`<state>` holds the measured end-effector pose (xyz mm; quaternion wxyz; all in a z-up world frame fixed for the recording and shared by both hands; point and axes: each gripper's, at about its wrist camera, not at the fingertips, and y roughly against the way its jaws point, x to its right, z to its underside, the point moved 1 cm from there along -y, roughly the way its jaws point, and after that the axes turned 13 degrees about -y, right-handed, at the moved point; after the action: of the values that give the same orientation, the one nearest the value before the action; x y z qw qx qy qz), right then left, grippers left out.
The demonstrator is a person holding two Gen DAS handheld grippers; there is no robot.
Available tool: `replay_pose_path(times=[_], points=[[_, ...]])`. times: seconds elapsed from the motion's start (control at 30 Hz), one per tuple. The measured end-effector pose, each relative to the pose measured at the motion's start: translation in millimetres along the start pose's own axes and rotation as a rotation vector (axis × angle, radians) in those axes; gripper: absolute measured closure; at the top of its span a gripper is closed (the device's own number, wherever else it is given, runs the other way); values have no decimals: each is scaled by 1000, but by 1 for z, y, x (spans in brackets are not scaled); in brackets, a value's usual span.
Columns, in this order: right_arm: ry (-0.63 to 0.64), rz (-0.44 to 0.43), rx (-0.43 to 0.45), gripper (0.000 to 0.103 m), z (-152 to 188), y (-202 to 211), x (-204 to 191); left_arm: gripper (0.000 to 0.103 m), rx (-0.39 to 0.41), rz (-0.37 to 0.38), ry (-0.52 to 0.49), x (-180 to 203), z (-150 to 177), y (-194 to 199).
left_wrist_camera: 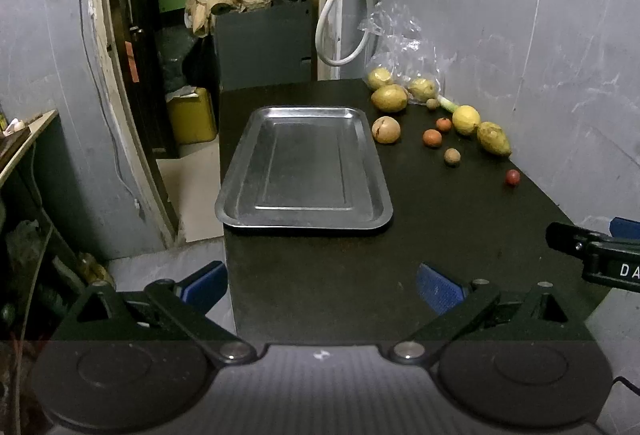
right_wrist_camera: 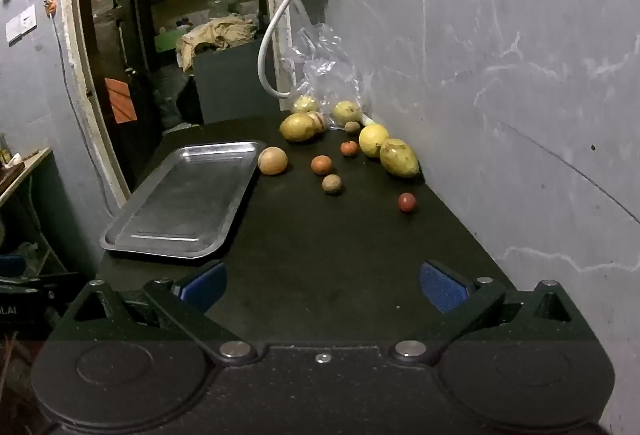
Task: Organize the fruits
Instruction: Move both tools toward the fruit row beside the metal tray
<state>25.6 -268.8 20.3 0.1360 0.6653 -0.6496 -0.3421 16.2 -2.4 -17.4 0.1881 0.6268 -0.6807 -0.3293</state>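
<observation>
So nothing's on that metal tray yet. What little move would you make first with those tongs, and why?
Probably reach the right tongs forward toward the small red fruit. It lies alone on the black table, nearest those tongs, with open space around it. Both tongs are open and hold nothing, and the tray is bare, so any fruit could go first; the left tongs sit nearer the tray.

one tray point(left_wrist_camera: 240, 203) — perhaps eleven fruits point(right_wrist_camera: 272, 161).
</observation>
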Motion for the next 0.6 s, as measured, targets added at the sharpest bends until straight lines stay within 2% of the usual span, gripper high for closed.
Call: replay_pose_path(times=[0.6], points=[[-13,13,-24,0,-2,-7,4,0,-24,3,-10,3,-3,-6]])
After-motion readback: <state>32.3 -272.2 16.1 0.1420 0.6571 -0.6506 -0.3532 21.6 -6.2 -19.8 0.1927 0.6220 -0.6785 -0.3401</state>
